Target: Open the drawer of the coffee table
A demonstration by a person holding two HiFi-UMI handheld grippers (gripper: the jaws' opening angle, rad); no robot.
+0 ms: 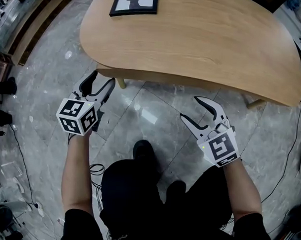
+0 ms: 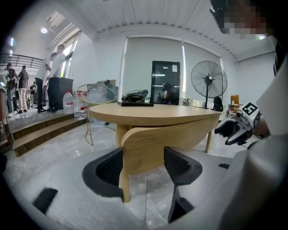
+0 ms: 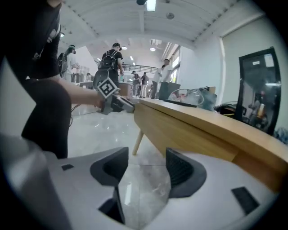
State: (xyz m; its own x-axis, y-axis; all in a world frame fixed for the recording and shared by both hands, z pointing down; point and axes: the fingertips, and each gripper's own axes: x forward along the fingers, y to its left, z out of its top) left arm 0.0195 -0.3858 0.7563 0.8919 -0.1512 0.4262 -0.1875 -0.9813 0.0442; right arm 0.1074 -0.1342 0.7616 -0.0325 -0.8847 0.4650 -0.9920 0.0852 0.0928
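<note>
Just ahead of left gripper [image 1: 103, 79], drawer [image 2: 148, 148] under table [image 1: 194, 39], framed between spread jaws, right gripper [image 1: 190, 108] short of table edge, jaws apart, empty

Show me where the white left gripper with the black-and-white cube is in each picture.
Head view: white left gripper, left of centre, jaws open toward the table's edge.
Left gripper view: same gripper, only its dark jaws, bottom centre.
Right gripper view: same gripper, small, left of centre, by the table's far end.
Shared landmark: the light wooden coffee table.
</note>
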